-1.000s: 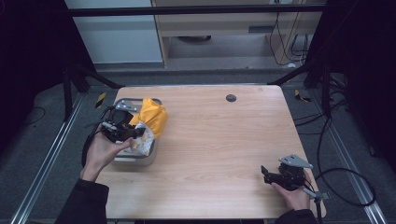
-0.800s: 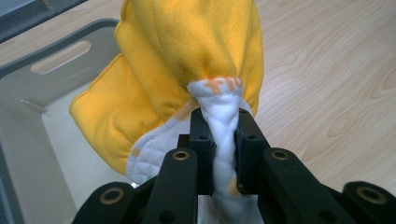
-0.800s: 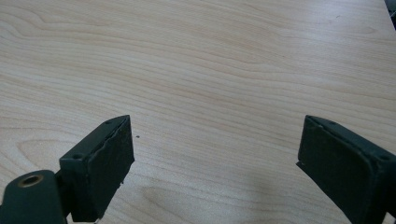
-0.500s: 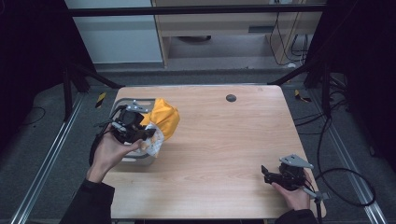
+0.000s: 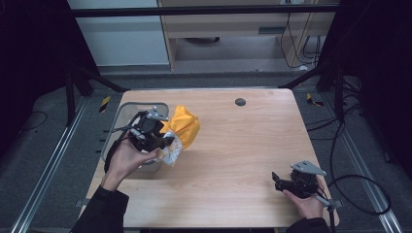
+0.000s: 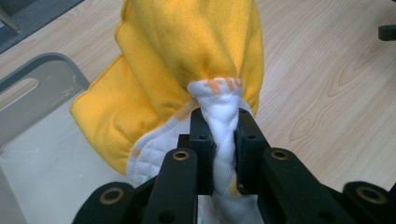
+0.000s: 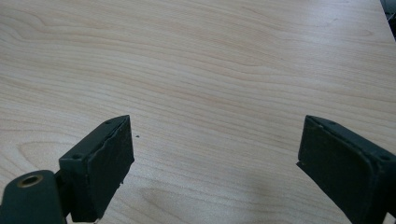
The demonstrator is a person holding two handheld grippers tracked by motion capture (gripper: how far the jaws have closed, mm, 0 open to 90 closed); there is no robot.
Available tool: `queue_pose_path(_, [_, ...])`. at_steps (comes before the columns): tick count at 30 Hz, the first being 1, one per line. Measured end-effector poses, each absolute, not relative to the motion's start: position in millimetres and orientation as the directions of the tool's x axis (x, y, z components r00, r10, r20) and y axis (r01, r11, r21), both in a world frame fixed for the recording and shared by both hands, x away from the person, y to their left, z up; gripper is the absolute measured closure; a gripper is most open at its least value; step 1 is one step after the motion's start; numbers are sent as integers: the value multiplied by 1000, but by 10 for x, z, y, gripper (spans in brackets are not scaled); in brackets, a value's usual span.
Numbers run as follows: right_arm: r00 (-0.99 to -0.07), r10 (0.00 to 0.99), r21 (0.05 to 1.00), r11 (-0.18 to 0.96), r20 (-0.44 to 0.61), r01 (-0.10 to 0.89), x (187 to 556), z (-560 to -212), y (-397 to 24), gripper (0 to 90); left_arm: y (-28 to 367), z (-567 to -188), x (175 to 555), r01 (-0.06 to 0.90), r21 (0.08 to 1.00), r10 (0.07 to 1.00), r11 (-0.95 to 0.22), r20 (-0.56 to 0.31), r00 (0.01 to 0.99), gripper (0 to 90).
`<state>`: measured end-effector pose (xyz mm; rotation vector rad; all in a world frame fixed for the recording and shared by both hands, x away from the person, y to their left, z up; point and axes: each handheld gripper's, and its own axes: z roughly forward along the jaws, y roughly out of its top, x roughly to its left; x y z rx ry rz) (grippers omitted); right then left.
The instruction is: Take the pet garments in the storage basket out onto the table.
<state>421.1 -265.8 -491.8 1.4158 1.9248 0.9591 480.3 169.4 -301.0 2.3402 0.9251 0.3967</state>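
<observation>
Over the grey bin (image 5: 127,112) at the table's (image 5: 243,145) left edge, my left tool (image 6: 223,140) pinches the yellow and white cloth (image 6: 187,60); it hangs half out, so I think lifting is done and laying down is left; my right tool (image 7: 215,163) rests spread wide, holding nothing.

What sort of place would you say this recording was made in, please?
Probably a lab or workshop recording station, not a home: a light wooden table stands within a dark metal frame, loose black cables trail over the grey floor, and the left tool grips a yellow-and-white cloth beside a grey plastic bin.
</observation>
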Motion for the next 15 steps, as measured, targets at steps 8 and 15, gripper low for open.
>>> queue_pose_path(8, [-284, 958, 809, 184, -22, 558, 4209, -4917, -2664, 103, 1565, -3082, 4812, 510, 611, 674, -606, 54, 736, 804])
queue_pose_path(15, [-285, 958, 809, 185, -22, 558, 4209, -4918, -2663, 103, 1445, -3171, 4823, 499, 598, 648, -627, 46, 760, 804])
